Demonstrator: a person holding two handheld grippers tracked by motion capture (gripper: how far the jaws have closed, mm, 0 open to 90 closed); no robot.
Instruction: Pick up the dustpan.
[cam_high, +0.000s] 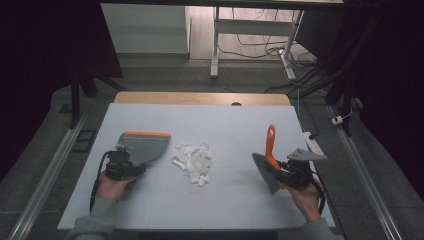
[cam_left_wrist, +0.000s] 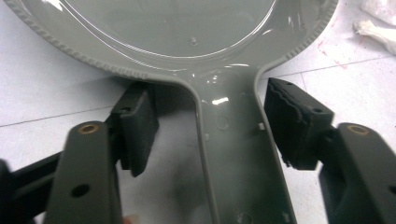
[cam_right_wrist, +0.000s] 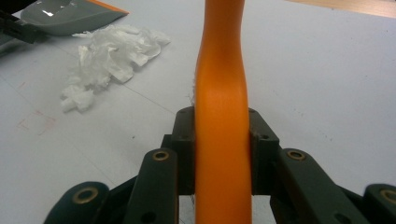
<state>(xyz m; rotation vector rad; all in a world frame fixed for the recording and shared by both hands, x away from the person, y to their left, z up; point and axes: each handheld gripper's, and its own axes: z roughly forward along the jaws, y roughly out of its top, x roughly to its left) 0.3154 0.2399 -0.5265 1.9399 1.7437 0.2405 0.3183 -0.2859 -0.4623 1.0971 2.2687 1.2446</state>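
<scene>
Sweeping not yet begun: heap of white crumpled paper scraps (cam_high: 192, 161) untouched at centre frame on the pale matte counter (cam_high: 235, 125), just right of the dustpan (cam_high: 144, 145). Glossy grey plastic pan, orange lip, ribbed rim, lying flat at left; its slim handle (cam_left_wrist: 233, 154) flanked by the left gripper (cam_high: 120, 167), pads spread and apparently not quite pressing. Hand brush (cam_high: 269, 162) at right, smooth orange handle pinched firmly in the right gripper (cam_high: 292, 172), grey bristles turned toward the heap. Left to do: grip pan, sweep scraps in.

Grey dustpan (cam_high: 142, 147) with orange edge, orange-handled brush (cam_high: 270, 150) with grey bristles, white paper scraps (cam_high: 193, 159), pale table (cam_high: 225, 125)
</scene>
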